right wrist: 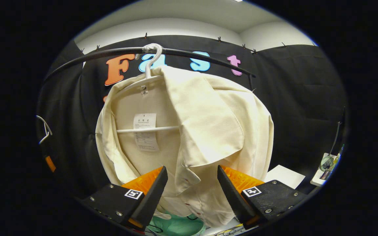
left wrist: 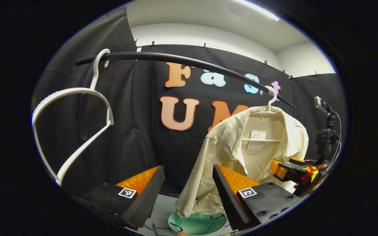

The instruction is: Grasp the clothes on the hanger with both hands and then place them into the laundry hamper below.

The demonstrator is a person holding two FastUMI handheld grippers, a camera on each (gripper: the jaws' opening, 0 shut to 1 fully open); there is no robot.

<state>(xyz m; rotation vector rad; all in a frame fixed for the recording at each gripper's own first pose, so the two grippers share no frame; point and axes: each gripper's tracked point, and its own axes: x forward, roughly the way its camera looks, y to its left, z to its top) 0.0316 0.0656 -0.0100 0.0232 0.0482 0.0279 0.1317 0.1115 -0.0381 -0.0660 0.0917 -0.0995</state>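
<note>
left gripper view: left gripper (left wrist: 189, 193) wide open, holding nothing; cream shirt (left wrist: 228, 154) on its hanger (left wrist: 269, 106) on the rail (left wrist: 182, 60), hamper (left wrist: 197, 224) below.

right gripper view: right gripper (right wrist: 192, 193) wide open around the shirt's lapel, not clamped. risk: a one-sided pull may snag the collar on the hanger.

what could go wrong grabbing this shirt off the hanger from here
1. The shirt hangs lopsided on its hanger; a pull by the open right gripper alone may drag the hanger off the rail.
2. The open left gripper holds no cloth yet.
3. The hamper shows just partly below; the shirt could miss it.
</note>
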